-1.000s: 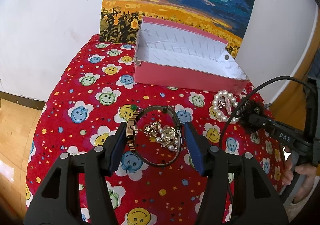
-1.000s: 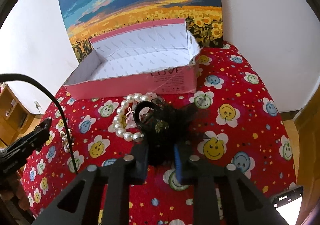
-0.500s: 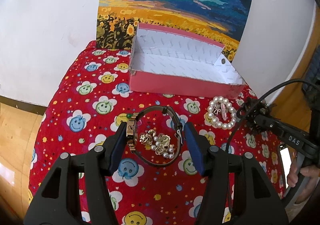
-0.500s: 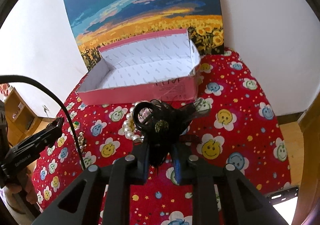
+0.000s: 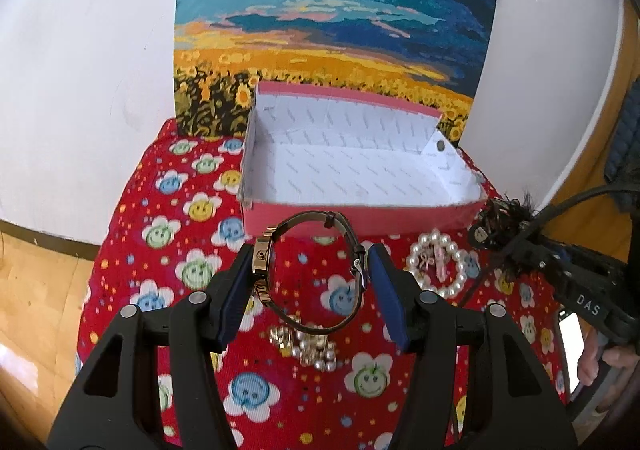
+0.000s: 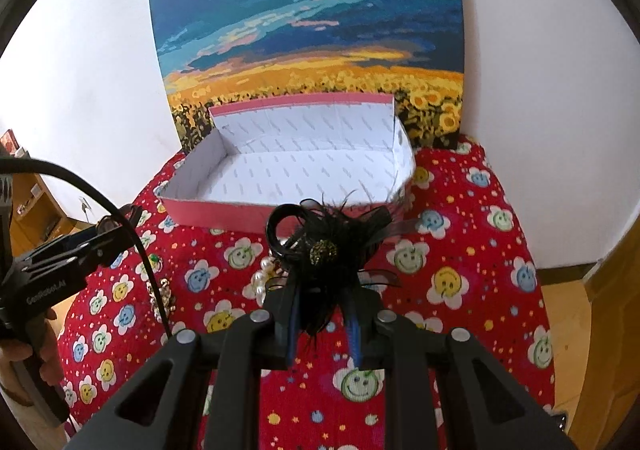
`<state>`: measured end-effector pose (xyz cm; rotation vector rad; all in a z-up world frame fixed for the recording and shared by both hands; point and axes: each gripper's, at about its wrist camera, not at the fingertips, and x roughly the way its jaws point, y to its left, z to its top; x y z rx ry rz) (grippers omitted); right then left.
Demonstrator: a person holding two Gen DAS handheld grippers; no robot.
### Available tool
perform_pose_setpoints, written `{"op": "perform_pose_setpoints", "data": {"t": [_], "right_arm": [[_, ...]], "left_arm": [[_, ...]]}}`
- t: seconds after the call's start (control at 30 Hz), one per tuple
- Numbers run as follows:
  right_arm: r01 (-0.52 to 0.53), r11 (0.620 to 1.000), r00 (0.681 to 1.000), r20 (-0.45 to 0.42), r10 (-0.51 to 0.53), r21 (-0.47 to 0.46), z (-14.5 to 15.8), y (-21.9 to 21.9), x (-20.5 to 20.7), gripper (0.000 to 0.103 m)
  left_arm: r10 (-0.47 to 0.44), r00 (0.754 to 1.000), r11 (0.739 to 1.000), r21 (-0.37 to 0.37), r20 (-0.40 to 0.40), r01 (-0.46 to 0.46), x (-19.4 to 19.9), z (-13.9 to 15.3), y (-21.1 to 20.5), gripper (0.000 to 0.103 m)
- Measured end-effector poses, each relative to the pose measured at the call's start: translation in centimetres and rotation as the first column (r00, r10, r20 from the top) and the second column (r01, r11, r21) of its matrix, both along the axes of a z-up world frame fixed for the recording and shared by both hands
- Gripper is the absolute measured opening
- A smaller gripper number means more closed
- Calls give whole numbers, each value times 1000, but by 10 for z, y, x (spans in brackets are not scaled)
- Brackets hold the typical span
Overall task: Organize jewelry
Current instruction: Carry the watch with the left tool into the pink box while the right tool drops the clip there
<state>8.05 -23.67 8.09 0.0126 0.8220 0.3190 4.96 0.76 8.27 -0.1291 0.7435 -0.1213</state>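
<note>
Left hand-held gripper half-open, clamps watch; right narrow, pinches black feather clip.

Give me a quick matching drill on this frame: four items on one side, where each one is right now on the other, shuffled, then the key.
Items:
1. wristwatch
2. black feather hair clip
3. pearl bracelet
4. pink box

Places:
A. lying on the red cloth
B. clamped in the right gripper
C. at the back, in front of the painting, nothing in it
D. held across the left gripper

Pairs: 1-D, 2-B, 3-A, 4-C
</note>
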Motion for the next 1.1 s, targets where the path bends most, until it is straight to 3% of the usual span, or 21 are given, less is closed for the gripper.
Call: {"op": "perform_pose_setpoints", "data": {"t": [0.33, 0.5, 0.8, 1.1], "right_arm": [[-9, 999, 998, 64, 11, -36, 22, 11, 27, 21], [9, 999, 997, 75, -6, -42, 26, 13, 54, 21], [49, 998, 999, -7, -49, -35, 3, 13, 112, 21], [47, 998, 995, -81, -50, -36, -23, 13, 136, 24]], "left_arm": [[-8, 999, 999, 39, 36, 7, 44, 24, -11, 54], [-11, 1000, 998, 57, 17, 10, 79, 24, -20, 54], [13, 997, 999, 43, -76, -10, 145, -4, -23, 54], [34, 985, 999, 18, -168, -31, 170, -41, -15, 57]]}}
